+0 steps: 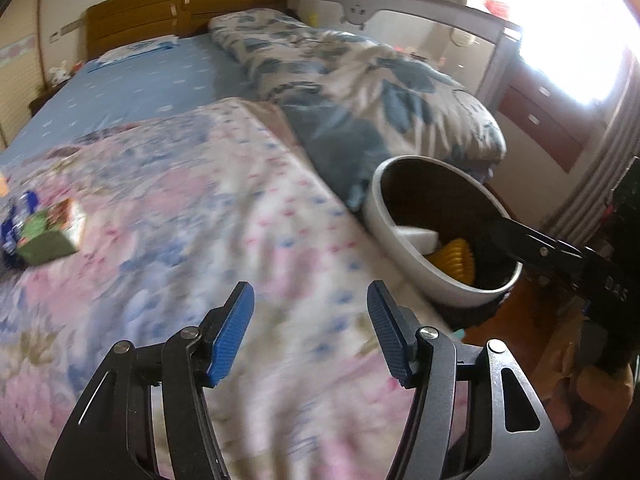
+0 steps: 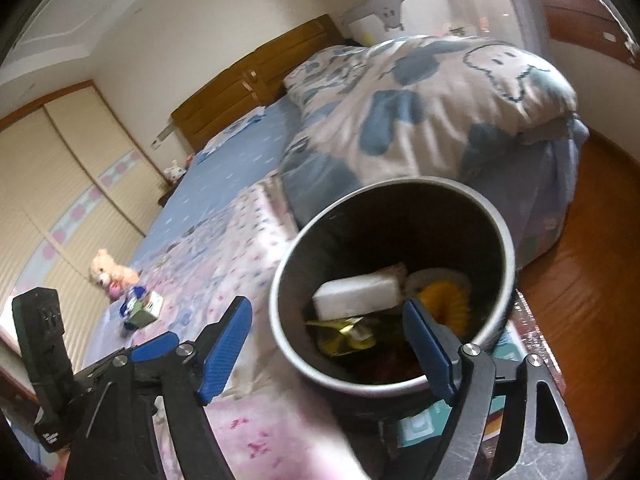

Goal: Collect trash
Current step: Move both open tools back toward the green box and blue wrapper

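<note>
Trash bin, a white-walled round tub with a dark inside, stands just beside the bed's near edge, off to the right of the pink floral quilt. From the left wrist camera, the left gripper hangs over that quilt with its blue pads spread wide and nothing between them. Inside the bin lie a white block and a yellow ribbed piece. The right gripper reaches over the bin's far rim. Well left of the bin, on the quilt, sits a blurred green carton.

From the right wrist camera, the right gripper is wide open and empty, one finger outside the bin, the other over its mouth. The white block, yellow piece and a crumpled yellowish wrapper lie in it. The carton is well left of the bin, near a small teddy bear.
</note>
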A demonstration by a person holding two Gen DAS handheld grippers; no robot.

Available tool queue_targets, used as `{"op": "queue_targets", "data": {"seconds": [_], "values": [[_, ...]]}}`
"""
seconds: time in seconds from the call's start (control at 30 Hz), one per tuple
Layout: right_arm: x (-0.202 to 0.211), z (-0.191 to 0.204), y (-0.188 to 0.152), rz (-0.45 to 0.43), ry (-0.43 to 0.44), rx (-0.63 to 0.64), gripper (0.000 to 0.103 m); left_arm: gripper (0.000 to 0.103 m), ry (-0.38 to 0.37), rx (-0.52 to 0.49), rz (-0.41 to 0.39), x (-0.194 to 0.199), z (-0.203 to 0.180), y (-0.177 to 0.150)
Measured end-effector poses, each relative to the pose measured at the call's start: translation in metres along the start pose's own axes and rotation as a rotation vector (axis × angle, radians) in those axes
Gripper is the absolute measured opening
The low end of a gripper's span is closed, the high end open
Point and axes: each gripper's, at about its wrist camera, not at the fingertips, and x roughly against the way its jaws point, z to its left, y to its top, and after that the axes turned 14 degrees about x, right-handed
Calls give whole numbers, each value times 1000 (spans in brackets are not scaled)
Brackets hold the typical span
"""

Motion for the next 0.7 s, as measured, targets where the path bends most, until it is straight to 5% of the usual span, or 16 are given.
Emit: {"op": "queue_targets", "data": {"seconds": [0.7], "values": [[-49,116,-13,50,196,191,83,60,158,222,-60,43,139,-11]]}}
